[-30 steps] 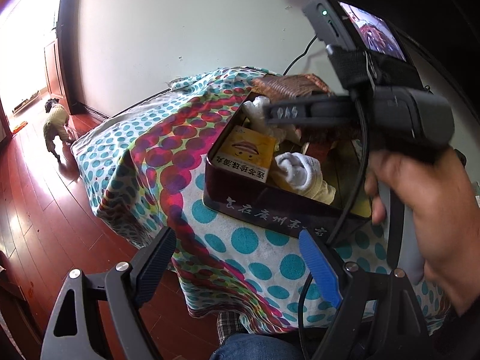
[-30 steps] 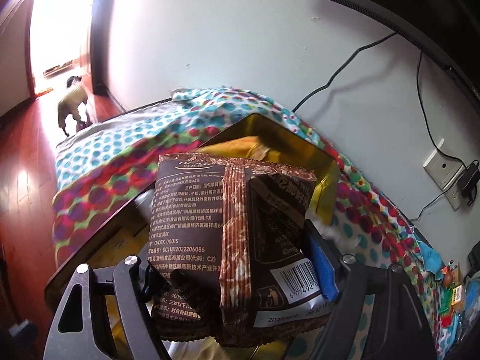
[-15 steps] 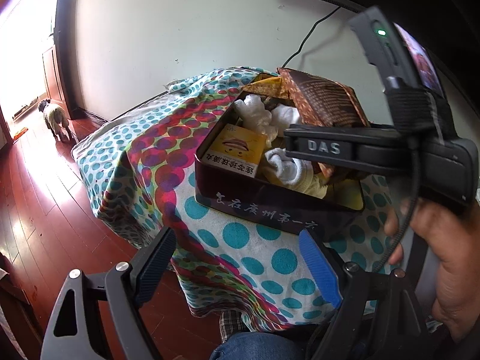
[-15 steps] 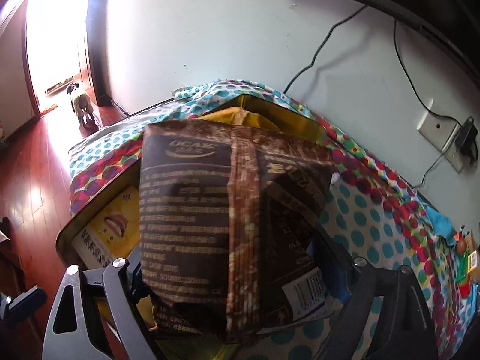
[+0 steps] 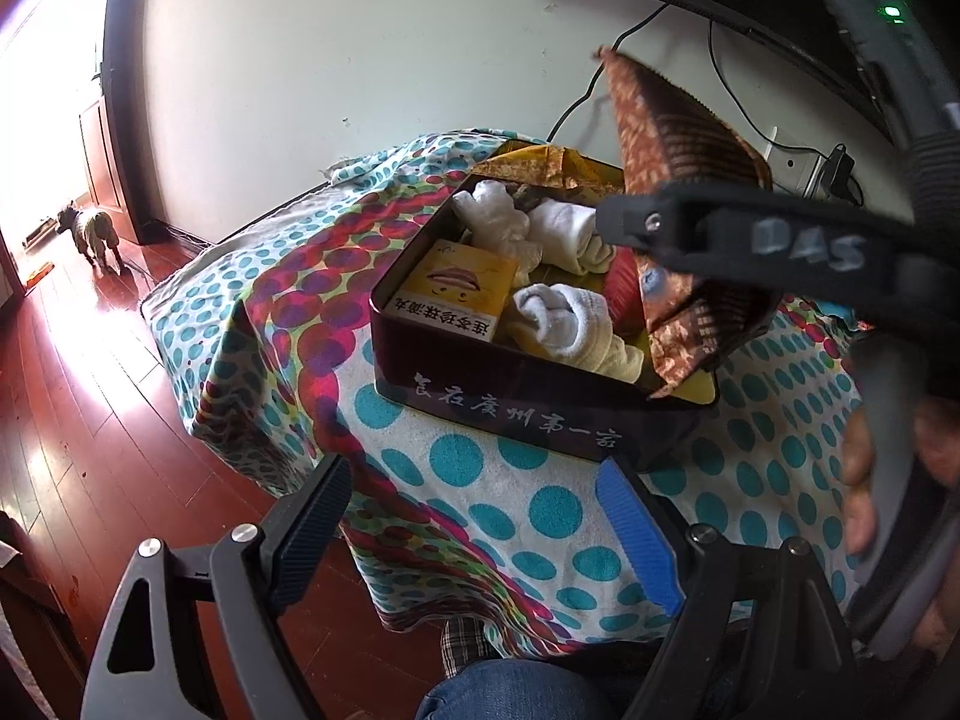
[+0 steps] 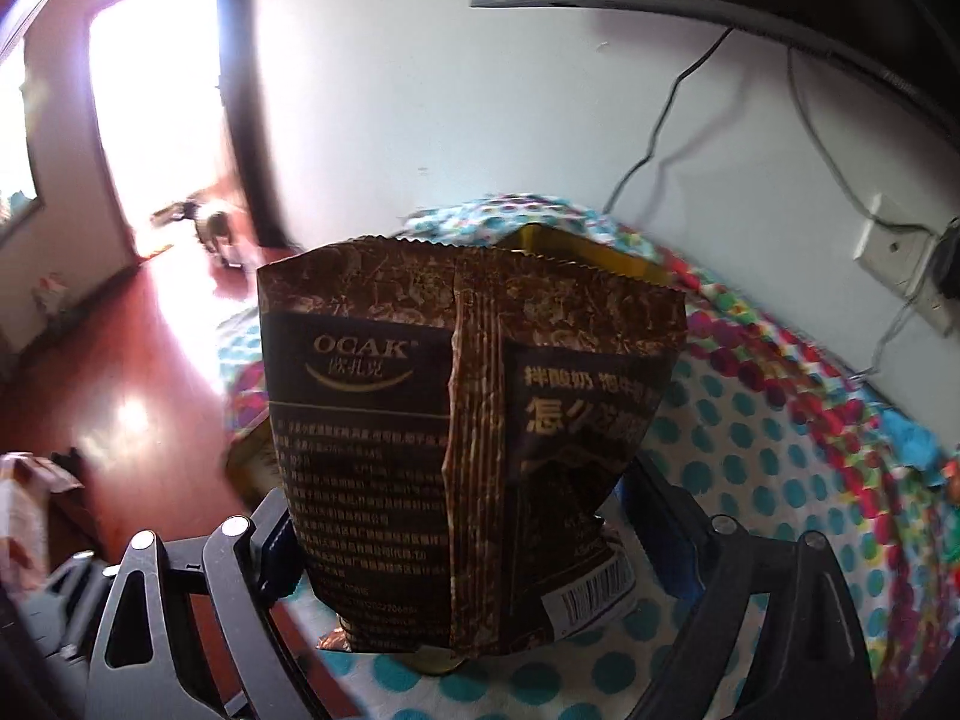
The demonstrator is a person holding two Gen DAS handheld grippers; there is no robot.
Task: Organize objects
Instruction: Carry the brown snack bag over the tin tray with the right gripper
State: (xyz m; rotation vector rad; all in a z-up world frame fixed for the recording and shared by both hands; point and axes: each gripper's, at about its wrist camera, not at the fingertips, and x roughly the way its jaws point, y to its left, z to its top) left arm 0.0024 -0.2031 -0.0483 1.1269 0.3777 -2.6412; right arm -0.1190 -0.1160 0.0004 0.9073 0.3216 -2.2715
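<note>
A: Materials?
B: Dark rectangular tin box (image 5: pixel 528 414), gold-lined, on dotted terry tablecloth (image 5: pixel 480 510). Inside: rolled white socks (image 5: pixel 564 318), yellow carton (image 5: pixel 456 291). Crinkled brown foil snack bag (image 6: pixel 468 432), serrated top edge.

A: Fingers?
B: Left gripper (image 5: pixel 480 510): spread wide, holding nothing, short of the box. Right gripper (image 6: pixel 456 534): spread wide around the bag's lower part; pad contact hidden behind the foil.

A: Differences between views?
B: Left wrist view only: box contents, bag standing tilted at the box's right end, hand (image 5: pixel 870 480). Right wrist view only: bag's printed back.
</note>
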